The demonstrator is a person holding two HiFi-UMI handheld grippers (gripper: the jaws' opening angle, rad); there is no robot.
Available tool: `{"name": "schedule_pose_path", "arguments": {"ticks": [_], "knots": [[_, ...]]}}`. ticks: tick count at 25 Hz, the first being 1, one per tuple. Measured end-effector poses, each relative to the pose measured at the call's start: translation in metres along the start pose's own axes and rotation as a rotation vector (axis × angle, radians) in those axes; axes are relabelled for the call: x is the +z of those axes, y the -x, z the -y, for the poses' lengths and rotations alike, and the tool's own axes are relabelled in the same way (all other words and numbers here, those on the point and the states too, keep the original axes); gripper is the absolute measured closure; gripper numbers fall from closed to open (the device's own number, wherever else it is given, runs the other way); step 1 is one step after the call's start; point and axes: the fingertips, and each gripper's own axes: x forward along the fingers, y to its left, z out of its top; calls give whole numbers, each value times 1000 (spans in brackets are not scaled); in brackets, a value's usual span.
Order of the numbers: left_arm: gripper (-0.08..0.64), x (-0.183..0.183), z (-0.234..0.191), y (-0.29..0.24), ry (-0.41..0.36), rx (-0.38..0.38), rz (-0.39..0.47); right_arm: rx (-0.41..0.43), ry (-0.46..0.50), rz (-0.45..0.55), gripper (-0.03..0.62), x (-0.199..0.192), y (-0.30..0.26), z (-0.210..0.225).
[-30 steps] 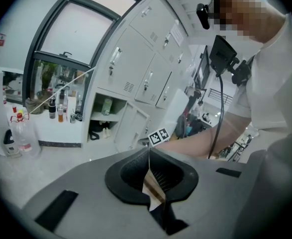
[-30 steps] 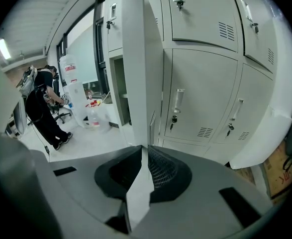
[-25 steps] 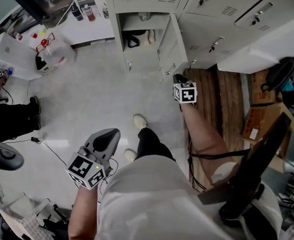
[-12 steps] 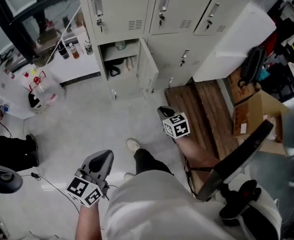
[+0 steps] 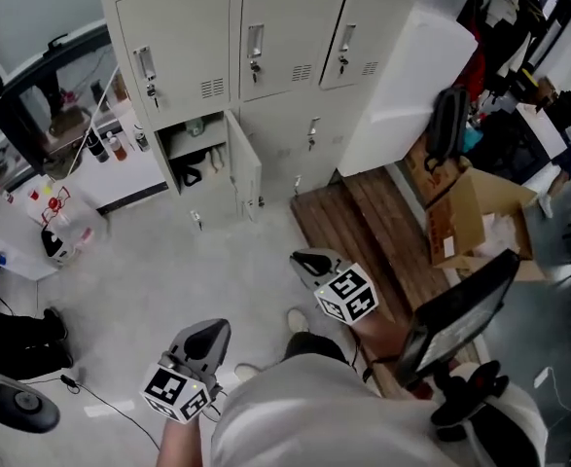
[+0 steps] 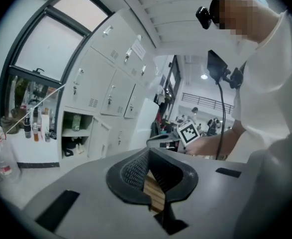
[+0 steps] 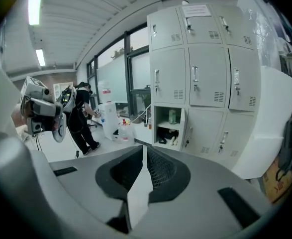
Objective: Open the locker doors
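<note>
Head view gives most of the frame to the grey floor (image 5: 168,261), with the lockers (image 5: 266,56) across the top centre. A white panel (image 5: 402,86) leans against their right side. Below it, wooden boards (image 5: 363,212) lie on the floor beside a cardboard box (image 5: 470,222). Every locker front you can see is closed but one. The lower-left door (image 5: 244,168) stands swung out, and its compartment (image 5: 193,154) shows a shelf with small things too small to tell apart. Your right gripper (image 5: 300,258) hangs at lower centre over the floor, well apart from the lockers and pointing toward them. Its jaws are drawn together with nothing between them. Your left gripper (image 5: 212,331) sits lower and further left, also clear of the lockers. Its jaws are likewise pressed close and empty.
</note>
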Motion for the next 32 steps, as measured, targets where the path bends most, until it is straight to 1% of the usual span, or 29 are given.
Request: {"name": "schedule_pose_path", "arguments": {"ticks": [4, 7, 9, 15, 19, 22, 26, 29, 32], "knots": [[549, 10, 7, -30, -39, 0, -33, 20, 32, 79, 558, 38, 13, 25], [549, 30, 11, -69, -54, -16, -30, 34, 49, 132, 558, 59, 26, 55], [549, 45, 16, -99, -66, -25, -25, 27, 54, 154, 558, 65, 35, 83], [549, 81, 24, -193, -100, -48, -9, 4, 15, 203, 557, 71, 51, 179], [549, 103, 23, -243, -94, -43, -4, -19, 5, 226, 557, 77, 55, 236], [549, 120, 17, -268, -98, -53, -3, -47, 0, 245, 557, 89, 54, 274], [549, 141, -2, -294, -138, -94, -16, -101, -2, 273, 557, 113, 40, 318], [549, 152, -21, -308, -171, -135, -28, -144, -10, 290, 555, 132, 26, 337], [549, 163, -44, -317, -165, -178, -32, -179, -29, 294, 556, 147, 7, 353]]}}
